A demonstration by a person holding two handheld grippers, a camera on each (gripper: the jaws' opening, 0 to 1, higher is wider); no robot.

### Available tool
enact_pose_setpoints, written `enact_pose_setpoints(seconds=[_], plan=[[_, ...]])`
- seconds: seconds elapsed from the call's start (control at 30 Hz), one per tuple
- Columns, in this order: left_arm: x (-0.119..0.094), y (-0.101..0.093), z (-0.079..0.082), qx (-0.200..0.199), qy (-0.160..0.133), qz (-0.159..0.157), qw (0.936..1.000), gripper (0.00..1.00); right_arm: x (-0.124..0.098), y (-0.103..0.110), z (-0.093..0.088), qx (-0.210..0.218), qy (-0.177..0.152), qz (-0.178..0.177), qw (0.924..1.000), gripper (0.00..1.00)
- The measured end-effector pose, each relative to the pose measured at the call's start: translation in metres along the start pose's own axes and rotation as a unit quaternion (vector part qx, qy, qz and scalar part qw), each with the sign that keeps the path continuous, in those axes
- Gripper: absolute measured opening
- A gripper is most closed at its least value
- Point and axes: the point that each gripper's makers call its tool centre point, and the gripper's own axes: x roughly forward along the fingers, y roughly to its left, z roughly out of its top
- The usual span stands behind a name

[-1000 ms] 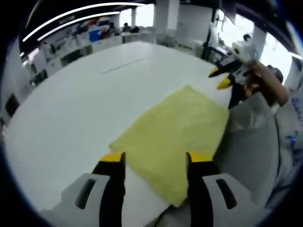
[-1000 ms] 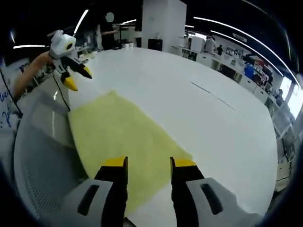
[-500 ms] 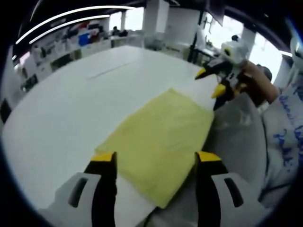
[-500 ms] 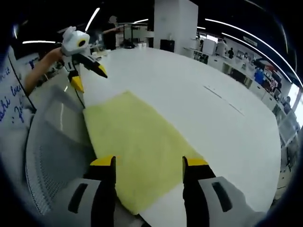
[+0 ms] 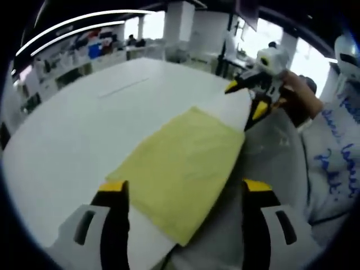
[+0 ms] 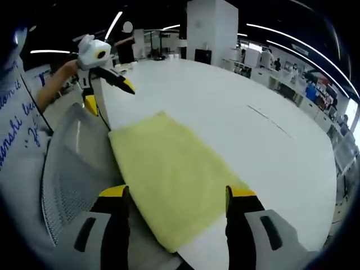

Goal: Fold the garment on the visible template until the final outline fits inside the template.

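A folded yellow garment (image 5: 177, 171) (image 6: 169, 174) lies flat as a rectangle at the near edge of the white table (image 5: 84, 129) (image 6: 236, 107). My left gripper (image 5: 184, 188) hovers open above the garment's near end, nothing between its yellow-tipped jaws. The right gripper (image 6: 175, 194) is open too, raised over the garment's other end. Each gripper appears in the other's view, held up in a hand beyond the far end of the garment: the right one (image 5: 247, 98) and the left one (image 6: 107, 90). No template outline is visible around the garment.
A thin line (image 5: 121, 88) (image 6: 270, 121) is marked on the table farther out. A grey mesh chair back (image 6: 67, 180) and the person's white printed clothing (image 5: 337, 157) sit along the table's near edge. Desks and shelves stand in the background.
Both grippers' jaws have spread wider apart. Both cameras have shifted slightly back. The garment lies as before.
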Motion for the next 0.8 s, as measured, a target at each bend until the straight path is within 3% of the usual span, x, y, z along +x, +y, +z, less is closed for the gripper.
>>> enact_pose_setpoints(seconds=[0.13, 0.37, 0.53, 0.8], plan=[[-0.003, -0.001, 0.000, 0.006, -0.005, 0.007, 1.0000, 0.88, -0.002, 0.006, -0.001, -0.002, 0.003, 0.006, 1.0000, 0.77], [-0.005, -0.008, 0.001, 0.001, -0.019, -0.008, 0.9998, 0.91, -0.005, 0.013, -0.005, -0.005, 0.014, 0.009, 0.9998, 0.85], [-0.008, -0.008, 0.002, -0.001, -0.025, -0.002, 0.9997, 0.99, -0.008, 0.015, -0.004, -0.005, 0.011, 0.007, 0.9999, 0.91], [-0.014, -0.017, 0.002, -0.003, -0.029, -0.010, 0.9995, 0.99, -0.011, 0.013, -0.007, -0.004, 0.015, 0.001, 0.9999, 0.95]])
